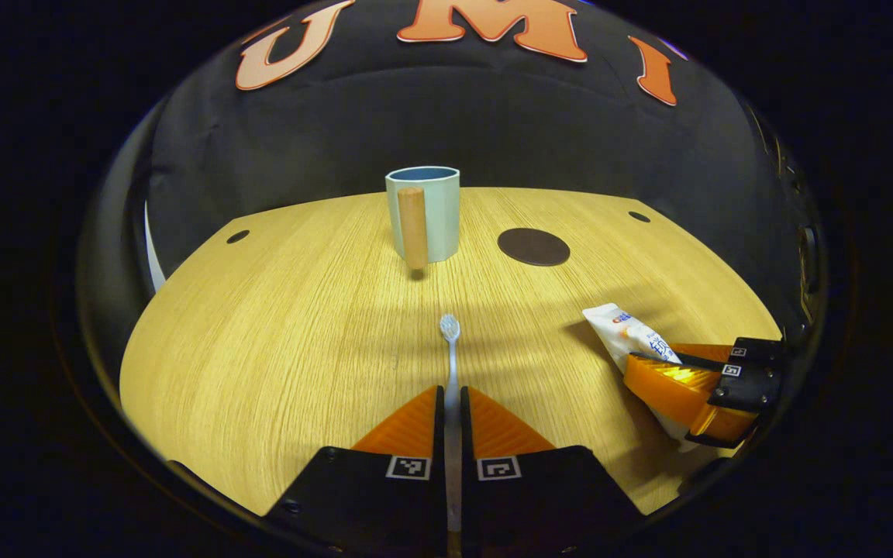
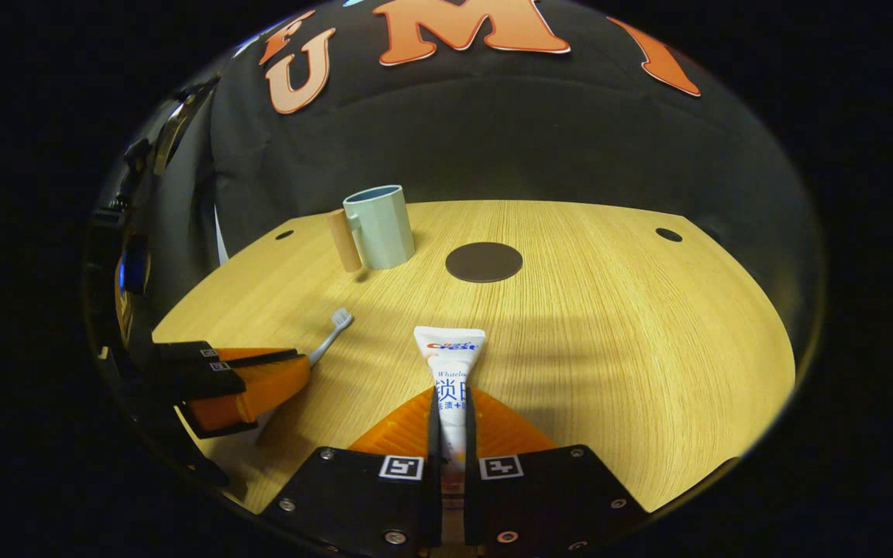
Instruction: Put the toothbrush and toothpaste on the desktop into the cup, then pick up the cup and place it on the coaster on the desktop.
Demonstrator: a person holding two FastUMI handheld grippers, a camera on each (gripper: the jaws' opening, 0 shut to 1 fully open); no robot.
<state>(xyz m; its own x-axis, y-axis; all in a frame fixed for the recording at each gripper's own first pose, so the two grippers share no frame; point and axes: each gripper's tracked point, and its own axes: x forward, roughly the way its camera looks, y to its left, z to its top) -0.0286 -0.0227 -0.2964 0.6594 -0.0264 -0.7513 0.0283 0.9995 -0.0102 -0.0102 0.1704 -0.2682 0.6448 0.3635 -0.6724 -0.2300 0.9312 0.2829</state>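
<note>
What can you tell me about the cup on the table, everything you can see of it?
The cup is pale green outside with a blue inside, faceted, smooth like plastic or ceramic. A wood-like cylindrical handle runs down its side. It stands upright and apparently empty on the wooden table, left of the dark round coaster, not touching it. Nothing grips it.

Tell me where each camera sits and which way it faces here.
Left gripper view: rides the left hand-held gripper, facing across the desktop at the cup; its fingers clamp the toothbrush.
Right gripper view: rides the right hand-held gripper, facing likewise; its fingers clamp the toothpaste.
Shared: cup, coaster, both tools, each other's gripper.
</note>
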